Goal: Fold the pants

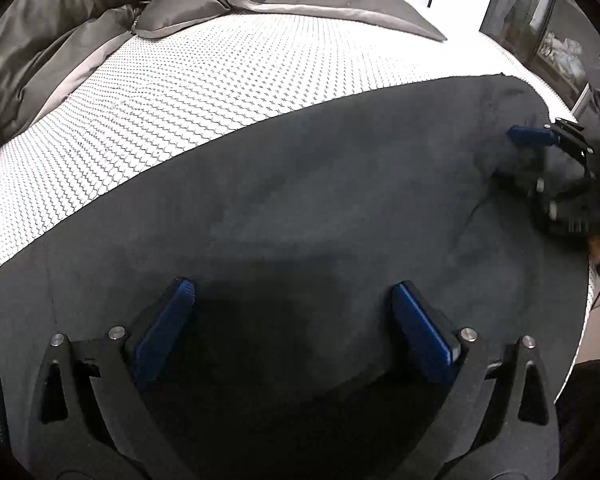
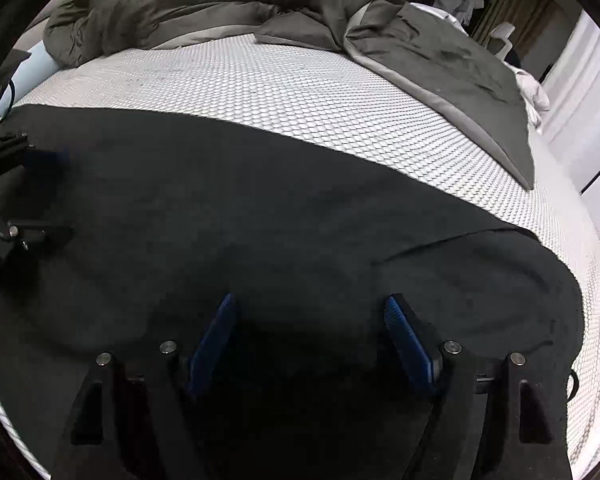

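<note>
Dark charcoal pants [image 1: 300, 200] lie spread flat across the near part of a white dotted mattress [image 1: 180, 92]; they also fill the right wrist view [image 2: 260, 208], with a fold seam toward their right end. My left gripper [image 1: 294, 292] is open, its blue pads just above the fabric, holding nothing. My right gripper [image 2: 312, 308] is open too, hovering over the pants. Each gripper shows in the other's view: the right one at the pants' right end [image 1: 540, 148], the left one at the left edge [image 2: 40, 184].
A rumpled grey duvet [image 2: 220, 4] is bunched along the far side of the mattress [image 2: 300, 92] and also shows in the left wrist view [image 1: 80, 20]. White cloth [image 2: 534, 94] lies at the right bed edge. A window [image 1: 540, 20] and furniture stand beyond the bed.
</note>
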